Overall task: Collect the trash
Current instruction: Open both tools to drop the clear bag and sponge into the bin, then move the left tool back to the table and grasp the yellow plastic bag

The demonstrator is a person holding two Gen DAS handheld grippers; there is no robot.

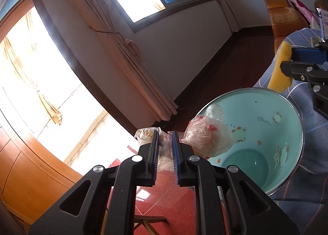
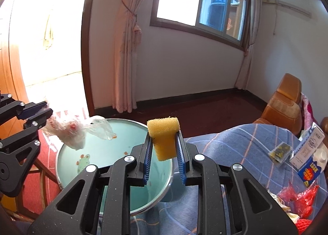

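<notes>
Black tongs fill the foreground of both views. Right tongs (image 2: 164, 140) are closed on a yellow sponge (image 2: 164, 138), its blue pads (image 2: 148, 153) pressing both sides; the block is porous, rounded at the top, and sticks up above the tips. It hangs over the near rim of a pale green bin (image 2: 67, 151), whose inside wall shows cartoon animal prints and a few small orange specks.

Left tongs (image 1: 165, 145) stand slightly apart, with thin crumpled clear plastic (image 1: 164, 153) between the pads; no frame shows the pads pressing on it. The bulk of that plastic bag (image 1: 209, 138), whitish with red patches, bulges out to one side over the bin's (image 1: 295, 124) edge. From the right wrist view the bag (image 2: 75, 130) hangs off the left tongs (image 2: 44, 113) above the bin's far-left rim.

The bin's mouth is wide and mostly free inside. It stands against a blue checked cloth (image 2: 235, 138). On that cloth, well apart from the bin, lie a milk carton (image 2: 307, 153), a small dark packet (image 2: 279, 152) and red netting (image 2: 301, 200), the last cut off by the frame edge. Red floor tiles (image 1: 164, 194) show below the left tongs. Bright glare from the doorway (image 2: 51, 40) washes out the bag's outline.
</notes>
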